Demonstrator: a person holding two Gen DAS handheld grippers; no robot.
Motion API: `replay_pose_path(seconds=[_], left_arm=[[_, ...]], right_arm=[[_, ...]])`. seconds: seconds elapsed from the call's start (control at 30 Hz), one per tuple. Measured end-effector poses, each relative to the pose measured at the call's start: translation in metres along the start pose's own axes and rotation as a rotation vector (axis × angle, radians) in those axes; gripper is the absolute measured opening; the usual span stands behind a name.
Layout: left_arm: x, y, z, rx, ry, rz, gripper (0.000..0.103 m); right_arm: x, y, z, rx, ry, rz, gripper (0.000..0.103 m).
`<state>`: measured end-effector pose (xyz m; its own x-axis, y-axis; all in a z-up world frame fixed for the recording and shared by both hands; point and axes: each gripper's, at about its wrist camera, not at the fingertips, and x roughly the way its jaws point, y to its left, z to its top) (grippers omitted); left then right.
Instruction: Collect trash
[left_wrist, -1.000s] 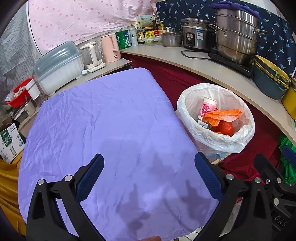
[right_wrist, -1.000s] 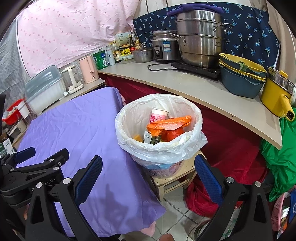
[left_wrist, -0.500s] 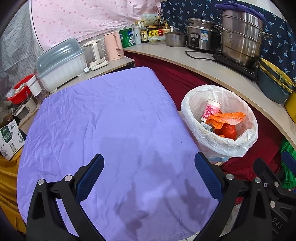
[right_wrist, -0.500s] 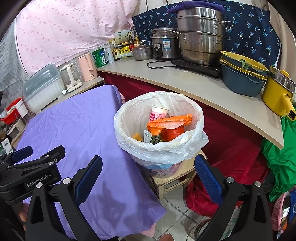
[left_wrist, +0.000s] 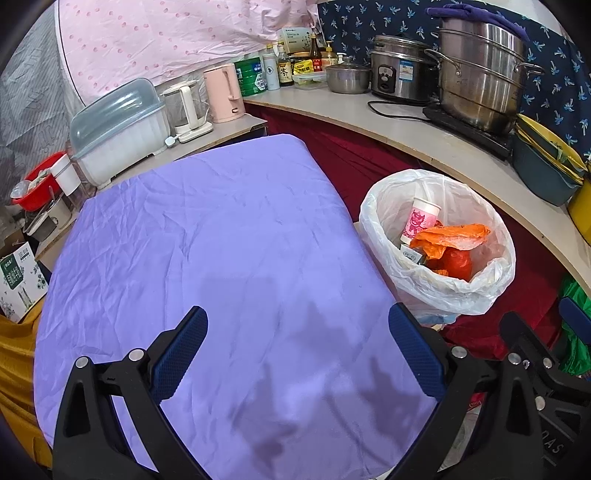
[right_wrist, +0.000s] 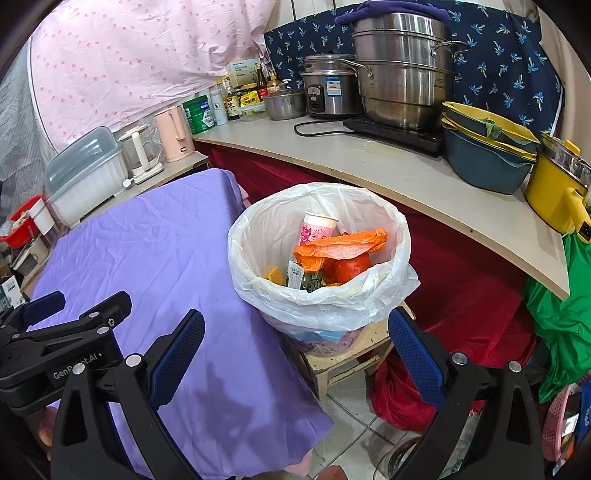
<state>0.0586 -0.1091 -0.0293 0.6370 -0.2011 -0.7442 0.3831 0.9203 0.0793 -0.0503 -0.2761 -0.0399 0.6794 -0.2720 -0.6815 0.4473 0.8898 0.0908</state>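
Left gripper (left_wrist: 297, 347) hovers over the creased purple tablecloth (left_wrist: 207, 258), fingers spread wide, empty; right gripper (right_wrist: 295, 350) likewise gapes empty. Between table and curved counter (right_wrist: 369, 162), one round bin (right_wrist: 317, 258), white crinkly liner, holds one upright pink paper cup (right_wrist: 317, 229), mouth up, beside one orange plastic bag (right_wrist: 340, 245)

My left gripper (left_wrist: 297, 354) has black, ribbed plastic arms, each dotted with silver screw heads behind the fingers (left_wrist: 181, 350), which wear dark blue textured pads. My right gripper (right_wrist: 295, 356) is built the same; white "GenRobot.AI" lettering marks the left one's black body, seen beside my right fingers (right_wrist: 413, 356).
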Motion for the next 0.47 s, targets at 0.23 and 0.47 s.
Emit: replay_pose_path(seconds=[0.23, 0.47], left_arm=[[0.0013, 0.0005, 0.0005, 0.002, -0.001, -0.003, 0.094], [0.0031, 0.0012, 0.0009, 0.006, -0.002, -0.021, 0.094]], right_arm=[[0.0, 0.0, 0.0003, -0.002, 0.001, 0.0, 0.096], [0.0, 0.0001, 0.0004, 0.0, 0.001, -0.001, 0.096]])
